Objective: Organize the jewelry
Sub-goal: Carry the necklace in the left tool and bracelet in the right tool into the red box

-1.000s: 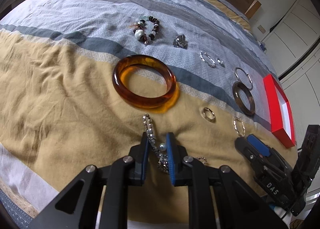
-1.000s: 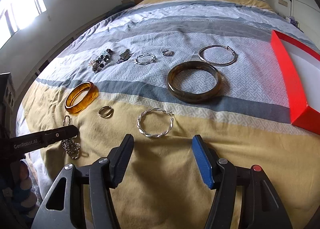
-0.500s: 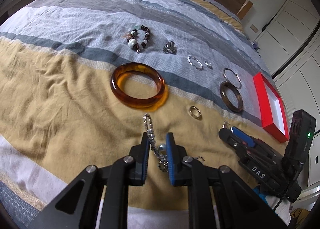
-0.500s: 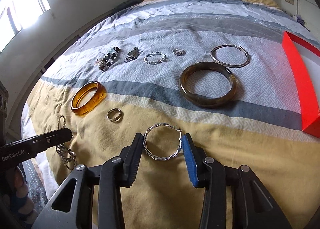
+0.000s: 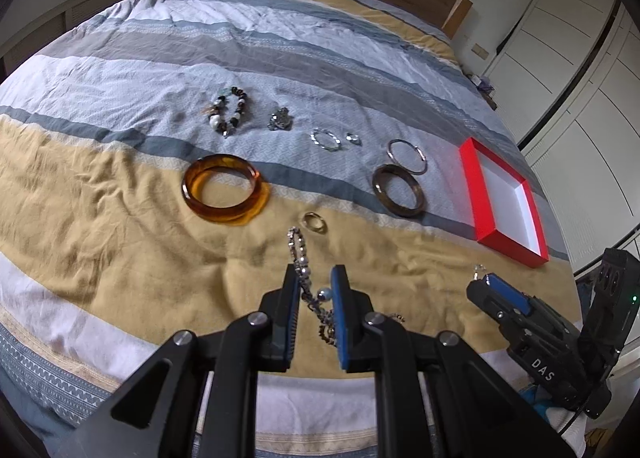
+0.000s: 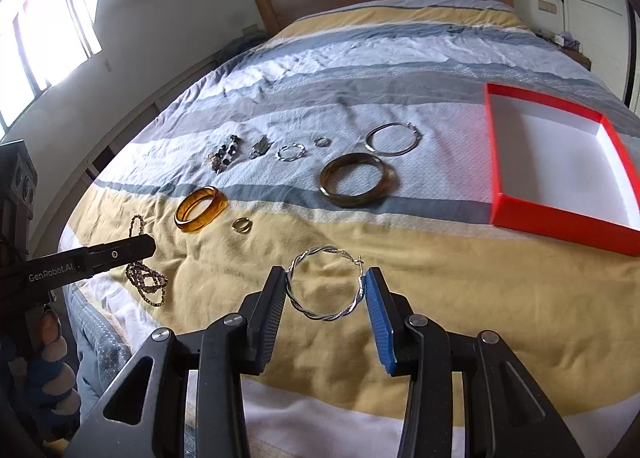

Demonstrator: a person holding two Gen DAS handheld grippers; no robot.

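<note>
Two pieces are gripped at once. A beaded chain bracelet (image 5: 306, 286) is pinched between the narrowly set jaws of the left gripper (image 5: 315, 282), its far end trailing toward the yellow band of the bedspread (image 5: 100, 217) and its near end dangling below the pads. A twisted silver hoop (image 6: 326, 284) is clamped across its width by the right gripper (image 6: 325, 286), whose jaws have just been closing onto it; both pads are seen touching its rim.

The red box (image 6: 560, 213), open and white inside, lies far right on the bed, well apart from both grippers. Left on the cover are an amber bangle (image 5: 222, 187), a small ring (image 5: 314, 222), a dark bangle (image 5: 398, 189), a thin silver hoop (image 5: 406, 151) and several smaller pieces in the far row.

Slippage is the main risk. The hoop is held only at two thin edges, so it could be twisted out by any tilt. The loose chain could be snagged on the fabric or dropped short of the box.
</note>
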